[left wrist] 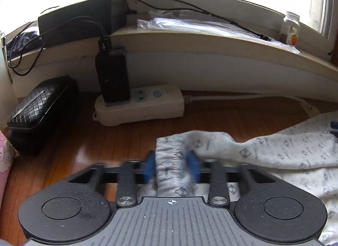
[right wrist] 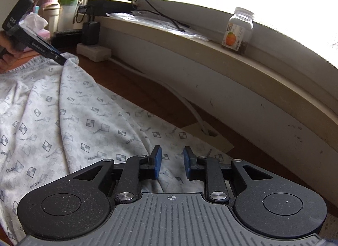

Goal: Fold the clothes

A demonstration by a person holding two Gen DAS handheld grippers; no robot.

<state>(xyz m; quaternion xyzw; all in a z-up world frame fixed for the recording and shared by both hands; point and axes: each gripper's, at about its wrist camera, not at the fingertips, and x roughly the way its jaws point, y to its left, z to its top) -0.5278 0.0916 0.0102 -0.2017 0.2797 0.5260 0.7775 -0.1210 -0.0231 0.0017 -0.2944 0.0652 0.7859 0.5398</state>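
One jar (right wrist: 237,29), orange on its label, seems to hold dark bits. The cloth (right wrist: 84,108) reads "GOOD". My left gripper (left wrist: 172,166) straddles its hem; whether it pinches, I can't tell; my right gripper (right wrist: 172,162) is parted, empty.

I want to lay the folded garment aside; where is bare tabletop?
Bare wooden tabletop lies between the white power strip, black woven case and white patterned garment. A narrower strip runs along the wall. The windowsill is crowded.

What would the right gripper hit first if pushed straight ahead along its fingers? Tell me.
The patterned garment. The right gripper points down at the cloth, jaws apart with fabric lying between and just beyond them. Past that lies the wooden floor, though depth is hard to judge.
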